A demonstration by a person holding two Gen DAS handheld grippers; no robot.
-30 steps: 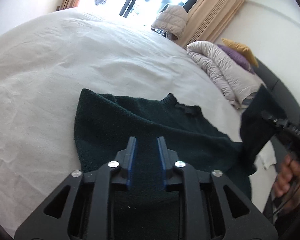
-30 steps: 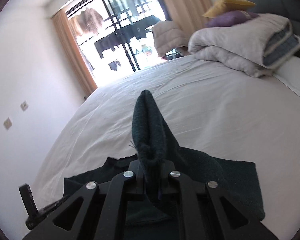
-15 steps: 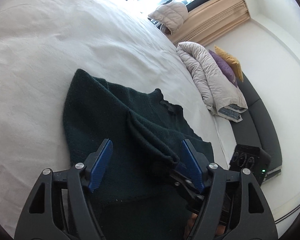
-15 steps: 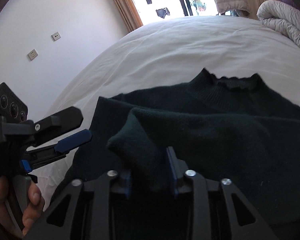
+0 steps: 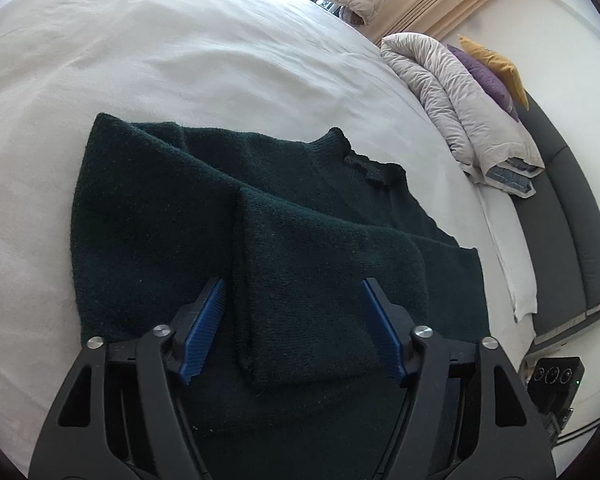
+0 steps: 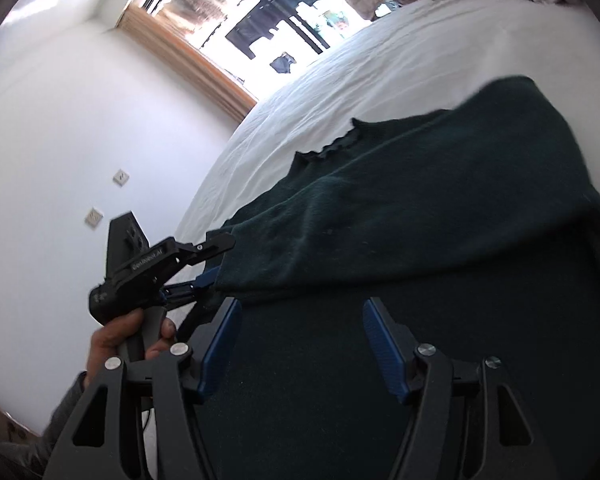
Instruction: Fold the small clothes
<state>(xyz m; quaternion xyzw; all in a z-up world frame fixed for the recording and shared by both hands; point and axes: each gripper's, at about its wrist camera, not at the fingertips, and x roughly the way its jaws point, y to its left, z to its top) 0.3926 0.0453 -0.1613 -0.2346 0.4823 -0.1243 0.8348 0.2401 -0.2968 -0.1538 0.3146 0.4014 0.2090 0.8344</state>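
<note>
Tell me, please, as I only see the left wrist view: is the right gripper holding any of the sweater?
Observer: No. The fingers of the right gripper are opening with nothing between them; the sweater just lies beneath.
Operator: Thank you. How does my left gripper look from that side?
Observer: A hand is wrapped around the handle of the left gripper; its fingers are closing, with the folded sleeve between them.
Operator: Is anything behind it?
Observer: Two wall plates on the white wall.
</note>
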